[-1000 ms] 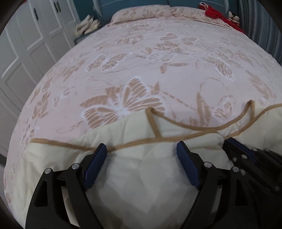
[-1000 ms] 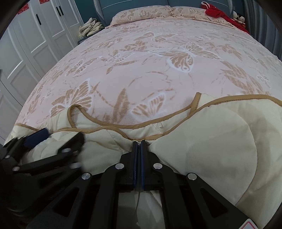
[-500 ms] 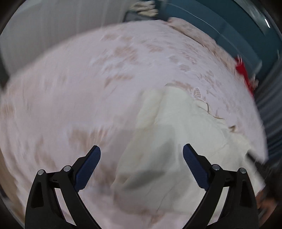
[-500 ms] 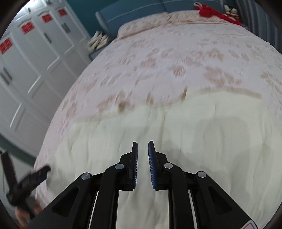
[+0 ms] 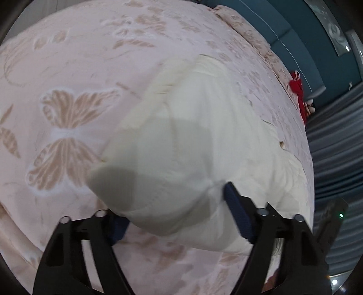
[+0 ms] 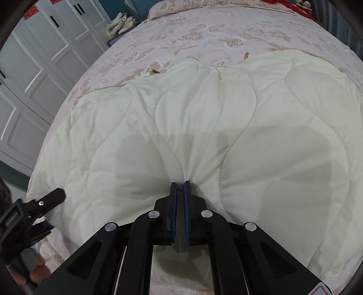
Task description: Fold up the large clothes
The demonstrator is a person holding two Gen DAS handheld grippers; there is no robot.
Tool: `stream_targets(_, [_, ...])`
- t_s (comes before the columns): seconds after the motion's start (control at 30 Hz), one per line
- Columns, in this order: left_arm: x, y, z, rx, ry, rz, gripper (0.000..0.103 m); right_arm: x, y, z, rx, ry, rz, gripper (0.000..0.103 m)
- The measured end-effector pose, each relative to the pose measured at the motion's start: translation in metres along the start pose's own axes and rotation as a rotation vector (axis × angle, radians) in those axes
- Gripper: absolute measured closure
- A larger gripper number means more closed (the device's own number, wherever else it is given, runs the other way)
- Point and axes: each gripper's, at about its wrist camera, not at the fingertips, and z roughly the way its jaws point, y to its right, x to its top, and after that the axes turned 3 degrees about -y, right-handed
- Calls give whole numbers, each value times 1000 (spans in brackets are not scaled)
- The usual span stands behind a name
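Note:
A cream quilted garment (image 6: pixel 204 127) with tan trim lies spread on the pink butterfly bedspread (image 6: pixel 204 29). My right gripper (image 6: pixel 179 185) is shut on a pinch of its near edge. In the left wrist view the same garment (image 5: pixel 192 136) lies folded, and my left gripper (image 5: pixel 174 204) is open with its corner between the wide-apart fingers, the left pad partly hidden under the cloth. The left gripper also shows in the right wrist view (image 6: pixel 48 200) at the garment's left corner.
White wardrobe doors (image 6: pixel 34 56) stand left of the bed. Pillows (image 6: pixel 204 6) and a red item (image 5: pixel 297 88) lie at the head of the bed by the teal headboard (image 5: pixel 295 34). Grey curtains (image 5: pixel 335 147) hang on the right.
The tan-trimmed edge has gone over to the far side, leaving the plain quilted side up. The left gripper swung round to the garment's left corner. The right gripper shut on the near edge again.

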Motion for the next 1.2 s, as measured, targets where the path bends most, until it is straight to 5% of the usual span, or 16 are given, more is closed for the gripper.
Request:
stream_targets(0.13, [-4, 30, -20, 33, 50, 98, 72, 6, 0, 8, -11, 1, -4, 102])
stream_targets(0.23, [-2, 48, -41, 9, 90, 131, 81, 13, 3, 7, 16, -10, 4, 102])
stream_targets(0.57, [-8, 101, -88, -26, 180, 225, 85, -49, 37, -72, 109, 47, 70, 99])
stream_targets(0.77, [-19, 113, -115, -82, 179, 237, 89, -58, 27, -50, 132, -4, 69, 98])
stream_targets(1.0, [-36, 121, -151, 8, 244, 323, 90, -63, -31, -15, 266, -105, -9, 98])
stream_targets(1.2, [-48, 149, -142, 32, 245, 407, 89, -62, -18, -11, 354, -118, 87, 99])
